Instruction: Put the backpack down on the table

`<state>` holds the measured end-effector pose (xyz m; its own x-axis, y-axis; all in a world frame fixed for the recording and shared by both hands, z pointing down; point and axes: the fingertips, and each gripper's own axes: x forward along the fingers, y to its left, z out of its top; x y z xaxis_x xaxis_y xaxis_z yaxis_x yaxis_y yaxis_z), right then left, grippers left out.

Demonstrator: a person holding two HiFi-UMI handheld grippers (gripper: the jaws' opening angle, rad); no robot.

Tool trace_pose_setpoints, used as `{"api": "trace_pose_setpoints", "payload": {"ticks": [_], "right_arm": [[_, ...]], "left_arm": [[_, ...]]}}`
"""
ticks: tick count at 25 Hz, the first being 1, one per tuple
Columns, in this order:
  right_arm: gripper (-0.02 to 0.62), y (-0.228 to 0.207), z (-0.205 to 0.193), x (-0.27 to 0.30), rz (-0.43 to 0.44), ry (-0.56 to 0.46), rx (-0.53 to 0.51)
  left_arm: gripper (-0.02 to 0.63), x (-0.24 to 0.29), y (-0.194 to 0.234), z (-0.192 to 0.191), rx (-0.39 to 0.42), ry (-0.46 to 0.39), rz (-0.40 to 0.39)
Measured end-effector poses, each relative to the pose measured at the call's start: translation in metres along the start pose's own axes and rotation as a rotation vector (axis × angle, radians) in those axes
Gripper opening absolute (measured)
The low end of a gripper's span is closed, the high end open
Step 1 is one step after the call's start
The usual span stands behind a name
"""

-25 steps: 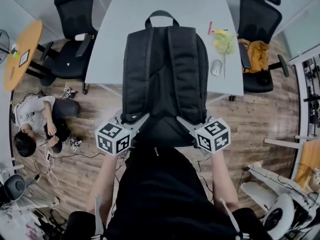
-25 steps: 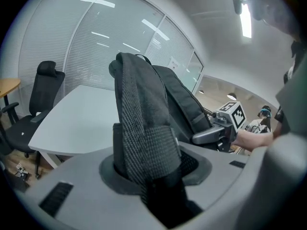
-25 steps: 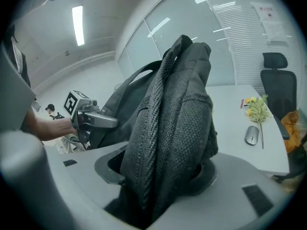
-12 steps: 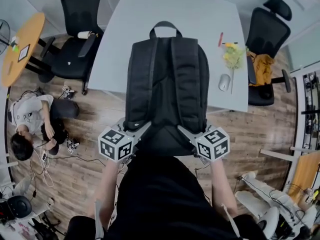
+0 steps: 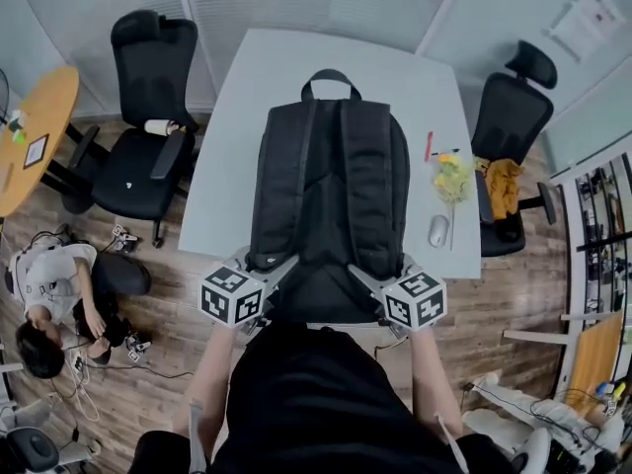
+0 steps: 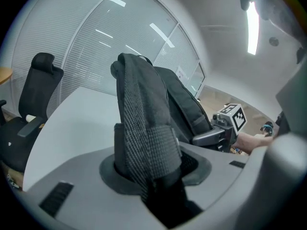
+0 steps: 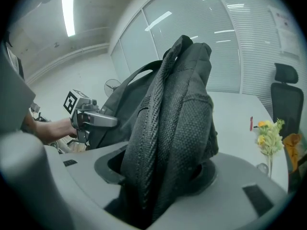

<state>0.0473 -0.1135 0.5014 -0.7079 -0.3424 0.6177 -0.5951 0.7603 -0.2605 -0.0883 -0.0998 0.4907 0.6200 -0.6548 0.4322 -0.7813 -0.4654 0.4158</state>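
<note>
A black backpack [image 5: 331, 191] hangs in the air over the white table [image 5: 237, 136], straps facing up and its carry handle at the far end. My left gripper [image 5: 278, 265] is shut on its lower left corner, where grey woven fabric [image 6: 144, 128] fills the jaws. My right gripper [image 5: 367, 273] is shut on the lower right corner, with thick black fabric [image 7: 168, 143] bunched between its jaws. In the left gripper view the right gripper [image 6: 211, 137] shows beyond the bag; in the right gripper view the left gripper [image 7: 103, 121] shows at the left.
On the table's right side lie a red pen [image 5: 429, 145], yellow flowers [image 5: 452, 178] and a white mouse [image 5: 438, 230]. Black office chairs stand at the left [image 5: 143, 126] and right [image 5: 509, 131]. A person [image 5: 49, 294] sits on the wooden floor at the left.
Both grippers and the backpack have moved forward together, so the bag now hangs over more of the table. The grip on both corners is unchanged.
</note>
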Motion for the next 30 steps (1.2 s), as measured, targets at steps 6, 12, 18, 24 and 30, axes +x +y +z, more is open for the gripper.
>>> {"api": "trace_pose_setpoints", "payload": {"ticks": [6,12,18,24,30], "right_arm": [[0.250,-0.011,0.033,0.023,-0.046,-0.031,-0.011],[0.255,-0.018,0.043,0.030,-0.055,-0.023,0.000],[0.258,-0.033,0.039,0.042,-0.035,0.013,0.014],[0.261,-0.059,0.044,0.058,0.001,0.041,0.024],[0.264,-0.096,0.054,0.078,0.027,0.079,0.057]], "left_arm": [[0.170,0.008,0.034,0.031,0.034,-0.022,-0.043],[0.170,0.014,0.044,0.041,0.024,-0.018,-0.065],[0.170,0.029,0.054,0.035,-0.014,0.006,-0.053],[0.170,0.050,0.067,0.040,-0.047,0.026,-0.024],[0.170,0.084,0.088,0.053,-0.086,0.069,-0.006]]}}
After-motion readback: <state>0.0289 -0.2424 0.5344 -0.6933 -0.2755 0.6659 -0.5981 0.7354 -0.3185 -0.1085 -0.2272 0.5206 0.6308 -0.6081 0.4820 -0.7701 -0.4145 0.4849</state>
